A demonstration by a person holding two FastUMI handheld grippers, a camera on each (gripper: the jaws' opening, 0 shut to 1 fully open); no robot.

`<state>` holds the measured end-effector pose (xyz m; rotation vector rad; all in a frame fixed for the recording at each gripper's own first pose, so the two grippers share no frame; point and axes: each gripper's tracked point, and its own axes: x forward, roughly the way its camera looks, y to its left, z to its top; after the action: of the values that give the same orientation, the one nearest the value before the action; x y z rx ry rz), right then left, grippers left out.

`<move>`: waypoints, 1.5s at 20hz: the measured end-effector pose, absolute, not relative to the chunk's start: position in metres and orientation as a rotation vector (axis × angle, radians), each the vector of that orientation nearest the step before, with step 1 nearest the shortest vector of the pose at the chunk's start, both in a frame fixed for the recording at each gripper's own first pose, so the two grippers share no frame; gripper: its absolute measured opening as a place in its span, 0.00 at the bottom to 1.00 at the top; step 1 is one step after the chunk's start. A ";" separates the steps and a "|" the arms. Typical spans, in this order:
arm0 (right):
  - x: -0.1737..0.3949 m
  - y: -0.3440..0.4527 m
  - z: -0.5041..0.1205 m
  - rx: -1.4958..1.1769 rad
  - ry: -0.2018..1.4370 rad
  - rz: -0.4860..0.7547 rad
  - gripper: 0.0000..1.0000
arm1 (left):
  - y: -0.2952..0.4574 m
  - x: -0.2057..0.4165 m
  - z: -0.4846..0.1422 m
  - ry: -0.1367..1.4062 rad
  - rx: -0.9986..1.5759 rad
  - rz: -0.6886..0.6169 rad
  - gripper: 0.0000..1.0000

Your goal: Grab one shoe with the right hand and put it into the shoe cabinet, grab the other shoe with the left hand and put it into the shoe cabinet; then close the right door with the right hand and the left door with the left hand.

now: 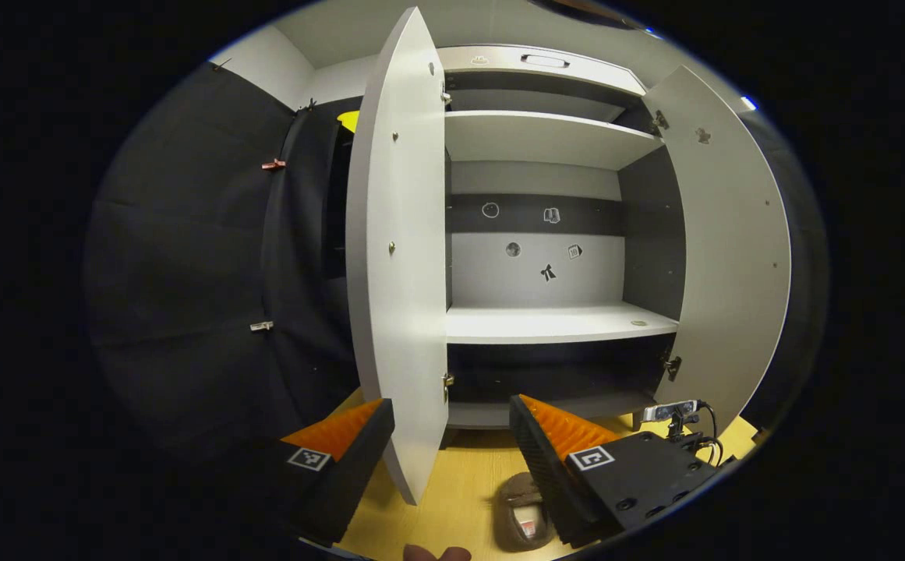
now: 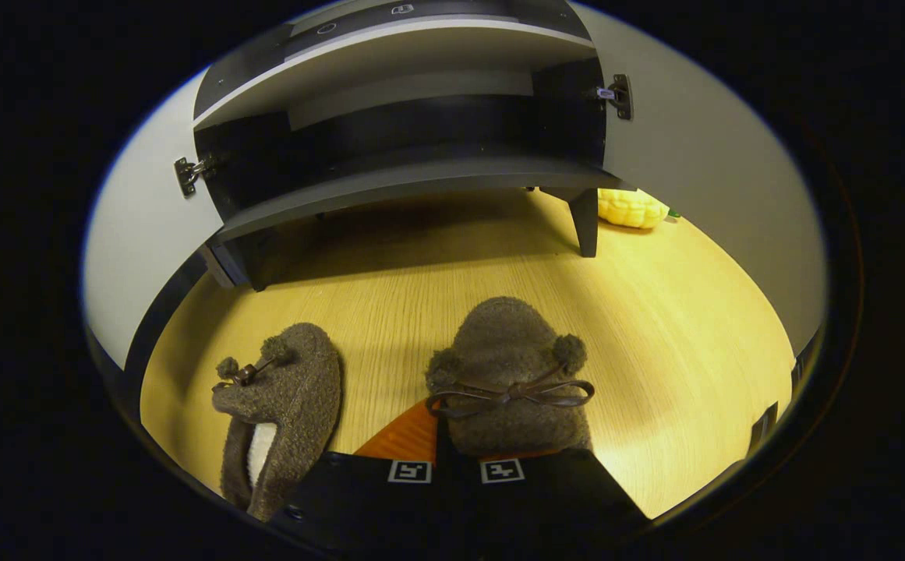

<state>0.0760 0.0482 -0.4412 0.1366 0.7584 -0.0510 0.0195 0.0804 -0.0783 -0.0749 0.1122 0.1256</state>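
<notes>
Left gripper view is showing the shoe cabinet [image 1: 546, 323] ahead of the left tool [image 1: 452, 436], both doors standing open and its shelves bare. That tool is hanging open and holding nothing, the edge of the left door [image 1: 397, 257] between its fingers. Below the right tool [image 2: 458, 450], on the wooden floor [image 2: 655, 327], the right shoe [image 2: 508, 374] is sitting between closed fingers. The other shoe [image 2: 284, 405] is lying to that tool's left. Judging by this, no shoe is stored yet and both doors are waiting.

Two slippers [image 2: 281, 405] [image 2: 510, 374], one cabinet [image 1: 546, 327] (two doors [image 1: 397, 249] [image 1: 725, 249]).
</notes>
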 end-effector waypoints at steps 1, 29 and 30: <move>0.075 0.048 -0.437 0.140 0.758 -0.047 0.08 | 0.079 0.020 -0.078 0.111 -0.074 0.122 0.95; 0.218 0.052 -0.064 0.115 0.449 0.070 0.08 | 0.031 0.029 -0.058 0.085 -0.060 -0.001 0.95; 0.233 0.053 -0.061 0.116 0.444 0.069 0.08 | 0.029 0.028 -0.058 0.087 -0.061 -0.008 0.95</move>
<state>0.2325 0.0532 -0.0606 0.1162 0.4442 0.0688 0.0284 0.0288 -0.0578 -0.0614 0.0866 -0.0084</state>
